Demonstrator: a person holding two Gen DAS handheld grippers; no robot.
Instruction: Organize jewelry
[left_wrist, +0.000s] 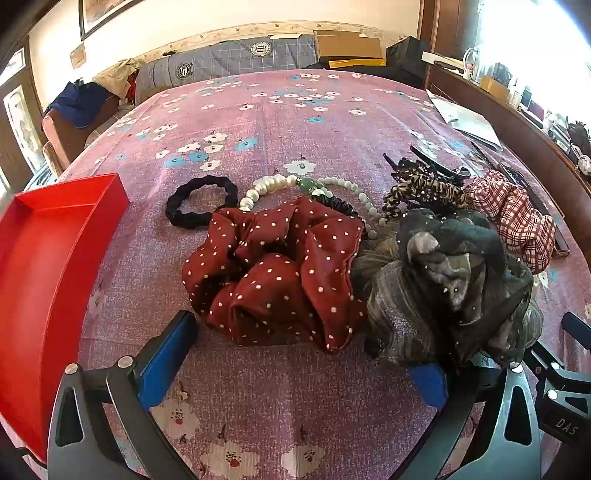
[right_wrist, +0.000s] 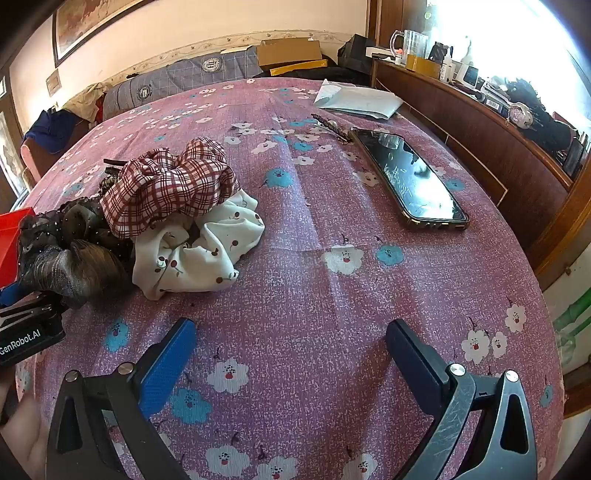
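Bedspread (right_wrist: 314, 229), pink floral, spans the bed; scrunchie pile (left_wrist: 280, 269) centre, red tray (left_wrist: 55, 236) at 9 o'clock, phone (right_wrist: 410, 181) at 2 o'clock. Both jaws wide, empty.

Bare bedspread (right_wrist: 314, 295) between scrunchie heap (right_wrist: 177, 221) and phone (right_wrist: 410, 177).

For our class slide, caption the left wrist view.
Open left claw hangs before a dotted red scrunchie; red tray to its left.
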